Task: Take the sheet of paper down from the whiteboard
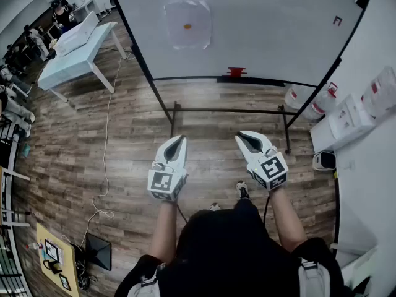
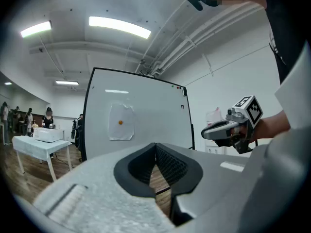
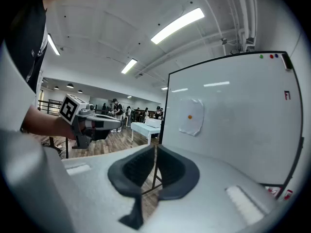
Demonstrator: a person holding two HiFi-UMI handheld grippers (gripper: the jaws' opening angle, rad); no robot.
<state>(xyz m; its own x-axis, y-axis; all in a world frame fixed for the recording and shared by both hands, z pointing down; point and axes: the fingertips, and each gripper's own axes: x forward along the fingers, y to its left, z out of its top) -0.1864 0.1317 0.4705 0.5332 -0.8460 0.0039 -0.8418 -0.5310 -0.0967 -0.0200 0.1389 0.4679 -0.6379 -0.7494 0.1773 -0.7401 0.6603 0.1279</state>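
While your left gripper (image 1: 179, 138) and right gripper (image 1: 242, 135) hang well short of the whiteboard (image 1: 278, 36), jaws pressed together on nothing, the sheet of paper (image 1: 195, 37) sits flat on the whiteboard's left half, long axis vertical, facing you, an orange magnet (image 1: 187, 26) at its middle.

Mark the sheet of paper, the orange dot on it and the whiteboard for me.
sheet of paper (image 1: 187, 37), head view, blank area below its centre
orange dot (image 1: 187, 26), head view, its middle
whiteboard (image 1: 278, 36), head view, bare white surface
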